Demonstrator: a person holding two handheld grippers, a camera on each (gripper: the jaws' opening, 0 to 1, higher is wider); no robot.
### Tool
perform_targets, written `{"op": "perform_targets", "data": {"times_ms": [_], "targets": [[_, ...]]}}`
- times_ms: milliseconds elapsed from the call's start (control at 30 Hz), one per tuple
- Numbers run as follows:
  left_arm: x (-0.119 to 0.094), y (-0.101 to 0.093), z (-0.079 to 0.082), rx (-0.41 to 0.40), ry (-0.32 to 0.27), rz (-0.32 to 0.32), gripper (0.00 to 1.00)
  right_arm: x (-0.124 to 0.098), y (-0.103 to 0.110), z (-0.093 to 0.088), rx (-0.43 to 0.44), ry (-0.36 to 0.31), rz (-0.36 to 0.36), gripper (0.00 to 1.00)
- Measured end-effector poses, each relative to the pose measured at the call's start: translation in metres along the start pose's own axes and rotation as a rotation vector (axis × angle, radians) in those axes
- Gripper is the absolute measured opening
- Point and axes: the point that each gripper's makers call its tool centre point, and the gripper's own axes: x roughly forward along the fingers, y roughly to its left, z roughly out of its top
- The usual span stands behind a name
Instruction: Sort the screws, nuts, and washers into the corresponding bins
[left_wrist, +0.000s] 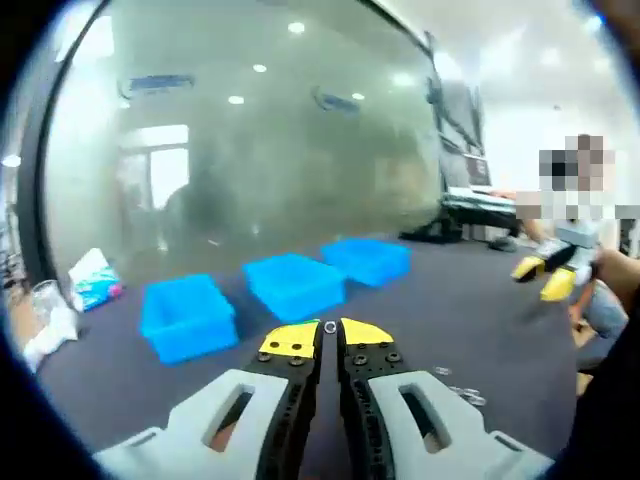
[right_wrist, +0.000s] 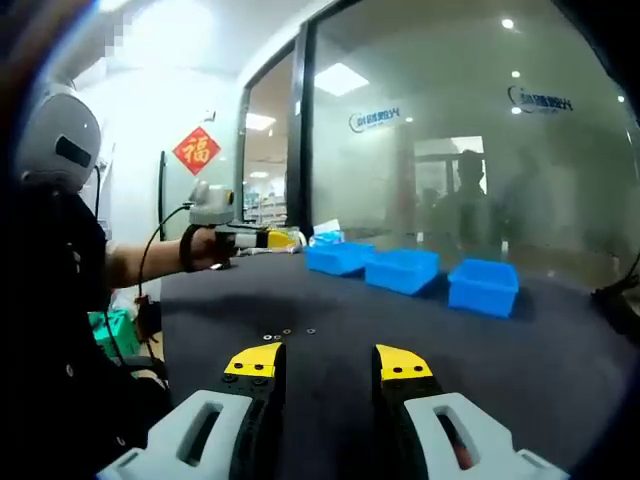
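My left gripper (left_wrist: 330, 335) is shut, pinching a small metal ring that looks like a washer (left_wrist: 330, 327) between its yellow tips, held above the dark table. Beyond it stand three blue bins in a row (left_wrist: 188, 318) (left_wrist: 293, 285) (left_wrist: 368, 260). Loose small hardware (left_wrist: 460, 395) lies on the table to the right of the jaws. My right gripper (right_wrist: 329, 362) is open with nothing between its jaws, and it also shows at the far right as the right gripper (left_wrist: 545, 275). Small parts (right_wrist: 285, 333) lie ahead of it. The left gripper (right_wrist: 270, 238) is held up near the bins (right_wrist: 403, 270).
The dark table (right_wrist: 420, 330) runs up to a frosted glass wall (left_wrist: 280, 150). A plastic bag and a clear cup (left_wrist: 60, 300) sit at the table's left end. A person's arm (right_wrist: 130, 262) reaches in from the left, and a person sits at the right edge (left_wrist: 600, 290).
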Motion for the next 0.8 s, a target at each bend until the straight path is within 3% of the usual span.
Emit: {"op": "perform_targets", "data": {"times_ms": [200, 333, 433, 633, 800], "targets": [[0.032, 0.067, 0.004, 0.012, -0.004, 0.186, 0.01, 0.003, 0.004, -0.001, 0.006, 0.001, 0.004, 0.31], [0.058, 0.112, 0.008, -0.062, 0.013, 0.267, 0.0, 0.005, 0.007, -0.003, 0.006, 0.011, 0.01, 0.31], [0.075, 0.135, 0.008, -0.026, 0.041, 0.303, 0.0, 0.005, 0.006, -0.003, 0.005, 0.015, 0.011, 0.31], [0.1, 0.162, 0.001, -0.035, 0.105, 0.333, 0.0, 0.007, 0.006, -0.003, 0.003, 0.02, 0.014, 0.31], [0.112, 0.166, -0.005, -0.027, 0.139, 0.338, 0.0, 0.008, 0.006, -0.001, -0.001, 0.021, 0.016, 0.31]]}}
